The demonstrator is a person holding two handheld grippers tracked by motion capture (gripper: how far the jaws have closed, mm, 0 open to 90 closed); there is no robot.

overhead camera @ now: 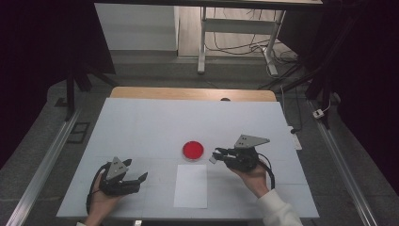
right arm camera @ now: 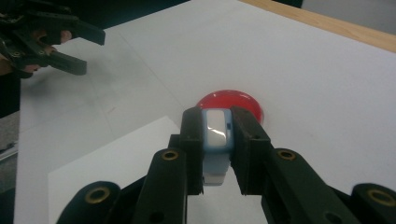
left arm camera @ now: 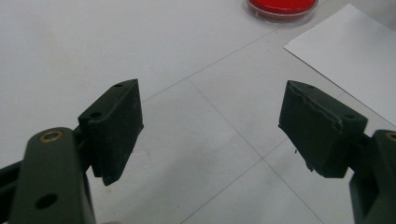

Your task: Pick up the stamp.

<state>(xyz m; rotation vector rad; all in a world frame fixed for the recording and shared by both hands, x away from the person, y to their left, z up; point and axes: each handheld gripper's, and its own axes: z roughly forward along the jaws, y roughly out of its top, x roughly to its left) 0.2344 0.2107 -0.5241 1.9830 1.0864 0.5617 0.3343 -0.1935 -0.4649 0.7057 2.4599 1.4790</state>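
Gripping small white-blue stamp (right arm camera: 215,135) in R gripper (right arm camera: 215,128) fingers, held just over red ink pad (overhead camera: 193,150) for inking; L gripper (left arm camera: 210,121) fingers open, idle above desk (overhead camera: 141,122).

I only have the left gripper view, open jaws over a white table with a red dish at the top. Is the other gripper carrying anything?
Observer: Yes, the right gripper is shut on a small light-blue and white block.
Operator: Where is it relative to the red dish?
Observer: Just right of the red dish in the high view, its tips pointing at the dish.
Operator: And the paper?
Observer: The white sheet lies just on the person's side of the dish, between the two grippers.
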